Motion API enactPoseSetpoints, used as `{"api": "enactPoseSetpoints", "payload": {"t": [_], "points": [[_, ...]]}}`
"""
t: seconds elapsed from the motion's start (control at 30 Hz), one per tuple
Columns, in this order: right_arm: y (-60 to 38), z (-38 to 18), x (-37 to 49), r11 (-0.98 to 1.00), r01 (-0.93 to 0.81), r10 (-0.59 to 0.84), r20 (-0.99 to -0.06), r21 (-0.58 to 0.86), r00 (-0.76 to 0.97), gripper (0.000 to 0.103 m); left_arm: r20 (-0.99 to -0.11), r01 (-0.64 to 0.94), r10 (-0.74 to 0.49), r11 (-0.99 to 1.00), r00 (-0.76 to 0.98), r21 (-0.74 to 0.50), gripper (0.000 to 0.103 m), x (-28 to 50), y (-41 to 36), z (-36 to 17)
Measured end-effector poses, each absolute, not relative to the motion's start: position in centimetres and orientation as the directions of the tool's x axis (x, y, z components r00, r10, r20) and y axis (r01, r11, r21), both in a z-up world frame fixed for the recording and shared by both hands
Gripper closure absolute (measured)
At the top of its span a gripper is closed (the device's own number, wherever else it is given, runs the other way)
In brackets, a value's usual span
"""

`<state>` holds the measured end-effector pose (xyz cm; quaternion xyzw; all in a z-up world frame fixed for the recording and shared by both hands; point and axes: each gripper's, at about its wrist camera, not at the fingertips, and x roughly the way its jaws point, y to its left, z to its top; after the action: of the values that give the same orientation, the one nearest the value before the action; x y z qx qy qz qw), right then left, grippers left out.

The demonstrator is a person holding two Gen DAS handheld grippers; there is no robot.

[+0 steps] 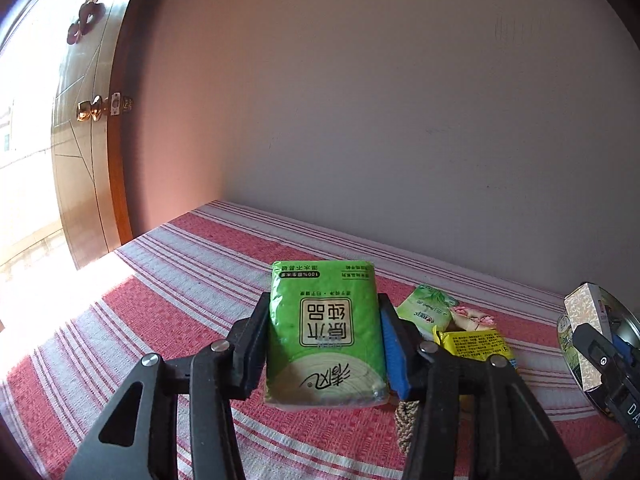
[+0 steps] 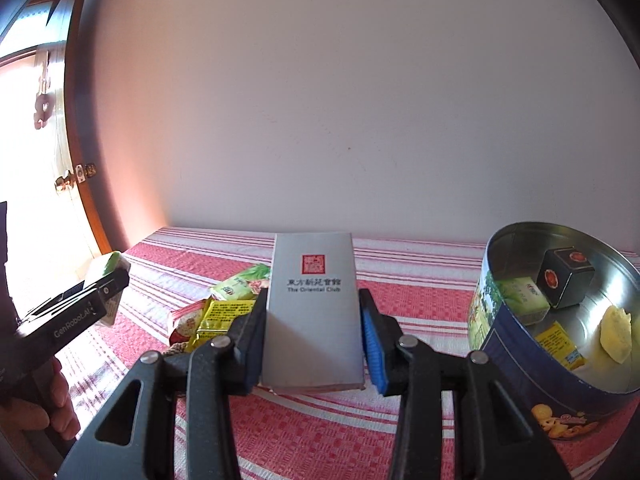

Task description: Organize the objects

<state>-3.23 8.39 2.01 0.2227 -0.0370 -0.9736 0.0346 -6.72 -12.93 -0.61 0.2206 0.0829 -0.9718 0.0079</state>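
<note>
My left gripper (image 1: 324,344) is shut on a green tissue pack (image 1: 325,332), held above the striped cloth. In the right wrist view that same gripper (image 2: 108,284) shows at the left edge with the green tissue pack (image 2: 105,264) in it. My right gripper (image 2: 314,340) is shut on a grey flat box (image 2: 313,312) with a red seal, also lifted off the cloth. A round blue biscuit tin (image 2: 520,364) stands to the right, open, with a black box (image 2: 568,280), a green packet (image 2: 522,294), a yellow packet (image 2: 560,344) and a pale piece inside.
Loose packets lie on the red-and-white striped cloth (image 1: 160,320): a green sachet (image 1: 426,306), a yellow packet (image 1: 476,344) and a pink wrapper (image 1: 472,318). A braided cord (image 1: 406,420) lies under my left gripper. A plain wall stands behind, a wooden door (image 1: 88,128) at the left.
</note>
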Motion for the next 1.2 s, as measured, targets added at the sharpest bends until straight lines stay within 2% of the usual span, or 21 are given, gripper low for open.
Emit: {"api": "enactPoseSetpoints", "payload": {"t": [0.2, 0.6, 1.2], "points": [[9.1, 2.5, -2.2, -0.992, 0.071, -0.109, -0.435, 0.102, -0.894, 0.061, -0.435, 0.068, 0.010, -0.985, -0.900, -0.162, 0.051, -6.5, -12.7, -0.7], [11.4, 2.2, -1.5, -0.997, 0.007, -0.038, -0.421, 0.075, -0.906, 0.061, -0.451, 0.042, 0.000, -0.996, -0.893, -0.083, 0.051, -5.2, -7.0, -0.7], [14.6, 3.1, 0.9, -0.998, -0.053, 0.039, -0.366, 0.027, -0.930, 0.061, -0.457, -0.012, 0.029, -0.999, -0.889, -0.041, 0.051, -3.5, -1.9, -0.6]]}}
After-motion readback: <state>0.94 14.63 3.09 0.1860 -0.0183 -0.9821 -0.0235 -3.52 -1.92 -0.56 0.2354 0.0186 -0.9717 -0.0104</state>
